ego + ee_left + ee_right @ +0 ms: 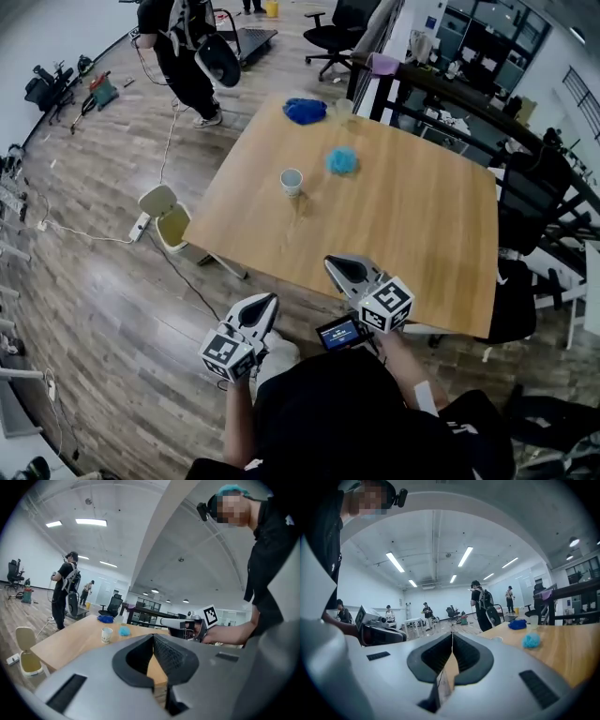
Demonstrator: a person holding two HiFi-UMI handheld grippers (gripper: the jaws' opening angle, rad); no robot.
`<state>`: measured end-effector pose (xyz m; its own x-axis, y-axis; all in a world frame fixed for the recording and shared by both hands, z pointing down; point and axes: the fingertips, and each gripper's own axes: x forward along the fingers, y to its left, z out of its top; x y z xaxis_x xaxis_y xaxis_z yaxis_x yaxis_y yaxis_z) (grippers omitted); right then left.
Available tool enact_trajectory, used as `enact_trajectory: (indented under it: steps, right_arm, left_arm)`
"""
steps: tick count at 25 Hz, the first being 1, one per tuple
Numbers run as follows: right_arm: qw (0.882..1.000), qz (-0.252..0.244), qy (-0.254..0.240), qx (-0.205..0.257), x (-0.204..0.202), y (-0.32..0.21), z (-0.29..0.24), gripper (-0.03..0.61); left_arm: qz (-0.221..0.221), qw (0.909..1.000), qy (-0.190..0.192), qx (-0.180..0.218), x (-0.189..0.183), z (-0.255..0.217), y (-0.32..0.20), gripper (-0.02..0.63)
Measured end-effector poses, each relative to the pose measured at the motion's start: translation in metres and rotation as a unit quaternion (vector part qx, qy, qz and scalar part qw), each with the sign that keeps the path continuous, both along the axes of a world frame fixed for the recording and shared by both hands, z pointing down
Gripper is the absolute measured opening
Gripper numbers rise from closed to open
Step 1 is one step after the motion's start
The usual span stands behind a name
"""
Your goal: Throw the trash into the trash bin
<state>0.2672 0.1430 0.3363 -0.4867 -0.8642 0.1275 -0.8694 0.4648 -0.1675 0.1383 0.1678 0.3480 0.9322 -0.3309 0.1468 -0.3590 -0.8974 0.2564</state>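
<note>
My right claw is pressed together with nothing between its pads, and my left claw is the same, tips meeting and empty. In the head view both are low in front of me, just short of the near corner of the wooden table, touching nothing.

The trash lies out on the tabletop, well apart from either claw. A white paper cup stands upright towards the table's left side, and a pale blue puff sits a little beyond it to the right. At the far corner is a dark blue crumpled thing; from here I can't tell if it's cloth or a bag. The trash bin is on the floor just beside the table's left edge, its lid up, so the mouth is ready.

I judge the step in hand to be the reach, with nothing picked up yet. To do it well I'd spread the left claw's jaws before I arrive, since that is the bin's side. I'd come at the cup level and close lightly on its wall below the rim, as paper like that should crush easily. Then I'd carry it off the left edge and let go only once it is squarely over the bin's opening.
</note>
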Motion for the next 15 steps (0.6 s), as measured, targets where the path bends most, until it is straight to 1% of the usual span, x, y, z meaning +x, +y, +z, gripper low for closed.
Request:
enact_trajectory:
  steps: [2, 5, 8, 10, 12, 15]
  right_arm:
    - [1.0, 0.015, 0.005, 0.003, -0.003, -0.026, -0.01, -0.002]
    - [0.999, 0.039, 0.013, 0.004, -0.007, -0.05, -0.016, -0.002]
    - [0.998, 0.053, 0.019, 0.004, -0.018, -0.067, -0.011, -0.002]
    - [0.998, 0.058, 0.028, -0.002, -0.021, -0.077, -0.005, -0.002]
    - [0.997, 0.067, 0.028, -0.01, -0.015, -0.084, 0.001, -0.002]
    - [0.995, 0.094, 0.011, -0.023, 0.01, -0.098, 0.011, -0.002]
  left_arm:
    - [0.018, 0.9998, 0.01, 0.001, -0.005, -0.009, -0.031, 0.008]
    - [0.04, 0.9989, 0.023, 0.004, -0.011, -0.017, -0.064, 0.008]
    - [0.044, 0.9984, 0.034, -0.007, -0.014, -0.01, -0.091, 0.008]
    - [0.048, 0.9977, 0.043, -0.021, -0.007, -0.007, -0.104, 0.008]
    - [0.062, 0.9966, 0.047, -0.026, 0.005, -0.006, -0.11, 0.008]
    - [0.085, 0.9955, 0.032, -0.027, 0.029, 0.002, -0.125, 0.008]
